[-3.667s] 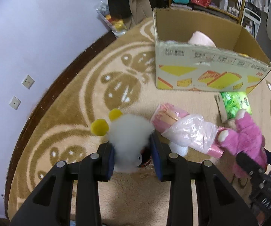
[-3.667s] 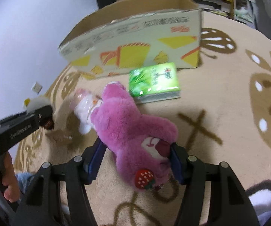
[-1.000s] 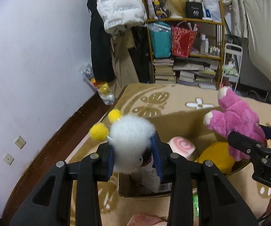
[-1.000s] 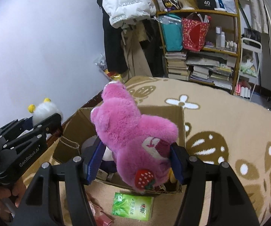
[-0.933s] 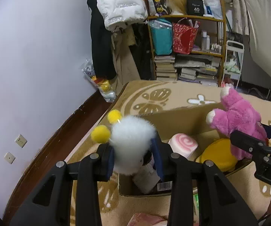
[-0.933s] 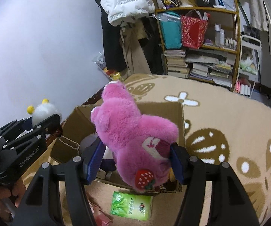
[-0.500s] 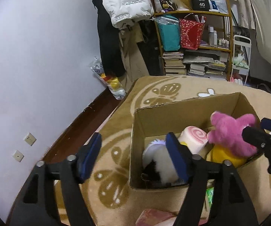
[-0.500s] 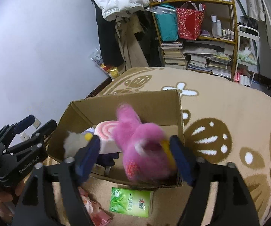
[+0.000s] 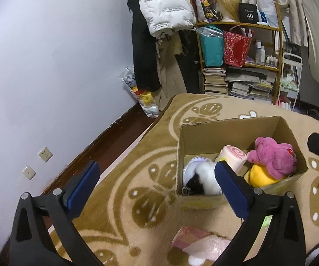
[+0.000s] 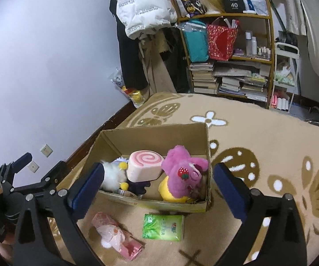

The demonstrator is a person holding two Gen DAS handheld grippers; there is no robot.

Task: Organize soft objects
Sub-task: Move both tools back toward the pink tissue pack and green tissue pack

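Both toys down in the open brown cardboard box (image 10: 206,146) now: fluffy white plush with yellow pom-poms (image 10: 112,174) slumped at the near-left corner, fuzzy magenta plush bear with a strawberry patch (image 10: 181,168) lying on top of a yellow plush (image 10: 170,190) at the right end, right beside the pink swirl roll-cake cushion (image 10: 145,165). Left gripper (image 9: 155,184) with jaws opening, nothing between the blue pads, just hanging above the beige patterned rug (image 9: 137,210) short of the box. Right gripper (image 10: 157,188) same deal, jaws opening and empty, box showing through the gap. Risks from here, as guesses: magenta bear perched high on the pile near the right wall, so could roll out over the rim if the box gets bumped or more stuff gets dropped on top. Still out on the rug: pink plush in a crinkly clear plastic wrap (image 10: 117,236) and a flat green tissue pack (image 10: 163,227); wrap looks slippery, probably prone to sliding out of a pinch or getting grabbed by the film alone. Both lying close to the box front too, so a low reach might clip the cardboard. Versus a second ago: white plush pinched in the left jaws then, magenta bear clamped in the right, both held up over the box; now both released, inside, jaws spread apart.
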